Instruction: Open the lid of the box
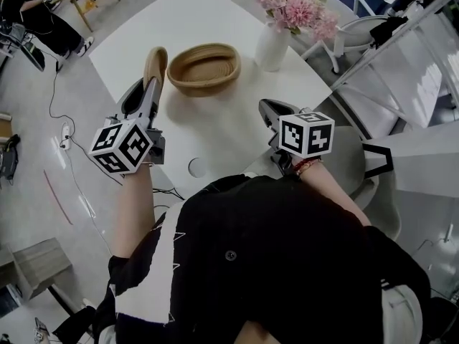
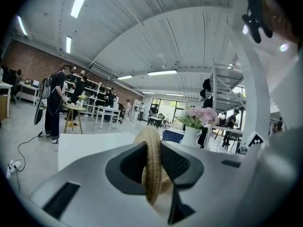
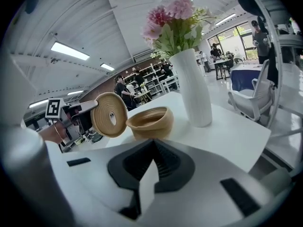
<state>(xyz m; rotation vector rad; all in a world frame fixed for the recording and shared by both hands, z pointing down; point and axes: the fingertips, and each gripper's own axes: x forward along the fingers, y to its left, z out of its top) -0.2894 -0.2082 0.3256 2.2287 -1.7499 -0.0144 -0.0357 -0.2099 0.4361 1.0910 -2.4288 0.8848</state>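
The left gripper (image 1: 149, 84) pinches the lid (image 1: 155, 64) tight between its two jaws. The lid is round and woven. It stands up on its edge in the air, off the box (image 1: 204, 84). From the head view, the lid is at 9 o'clock of the box, just beside its rim. In the left gripper view, the lid (image 2: 152, 167) sits right between the dark pads (image 2: 173, 162).

The box is a woven bowl with its top open. It sits on the white table (image 1: 215, 131), toward 12 o'clock. A white vase (image 1: 272, 45) with pink flowers (image 1: 294, 6) stands at 3 o'clock of the box.

The right gripper (image 1: 272, 112) is at 5 o'clock of the box, well apart from it. Its jaws are closed together with nothing in them.
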